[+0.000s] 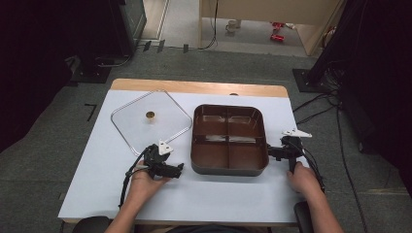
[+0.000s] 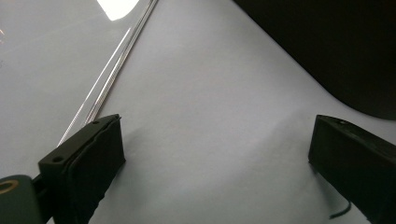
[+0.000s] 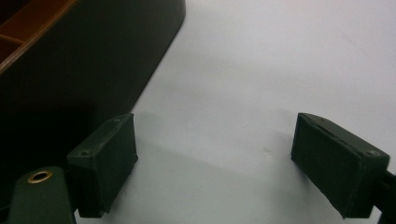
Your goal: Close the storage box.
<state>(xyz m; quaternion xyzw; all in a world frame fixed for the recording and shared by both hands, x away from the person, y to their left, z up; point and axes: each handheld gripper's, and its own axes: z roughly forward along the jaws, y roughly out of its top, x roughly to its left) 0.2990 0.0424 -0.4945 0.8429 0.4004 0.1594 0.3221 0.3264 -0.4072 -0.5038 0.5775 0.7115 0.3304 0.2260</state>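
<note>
lid [image 1: 150,121] left of tray [image 1: 229,167], both on table [image 1: 97,184]

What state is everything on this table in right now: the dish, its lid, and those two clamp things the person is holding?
Brown divided pan: uncovered, upright, its four compartments look empty.
Glass lid: off the pan, lying flat on the white table to the pan's left, knob up.
Left hand-held gripper: open, holding nothing, between lid and pan.
Right hand-held gripper: open, holding nothing, beside the pan's right wall.
</note>
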